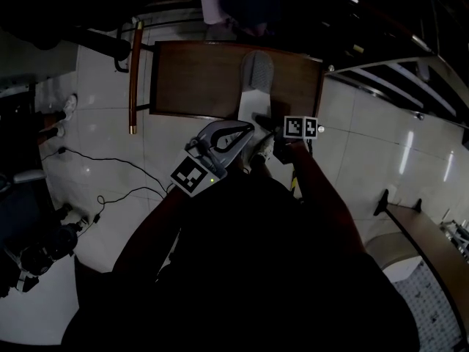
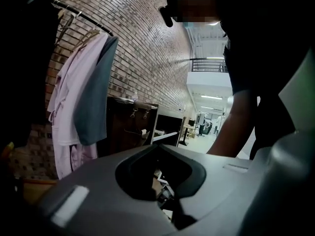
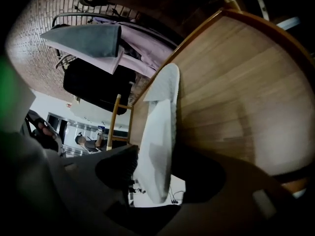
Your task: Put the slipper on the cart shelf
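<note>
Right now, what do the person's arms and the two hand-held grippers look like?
The left hand-held gripper and right hand-held gripper are smooth grey moulded shells with dark recesses. Each carries a white cube with black square markers: left cube, right cube. The person wears a dark short-sleeved top.

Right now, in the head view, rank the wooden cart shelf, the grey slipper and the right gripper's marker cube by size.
Largest first:
Brown wooden cart shelf
Pale grey slipper
Black-and-white marker cube on the right gripper, though nearest the camera
</note>
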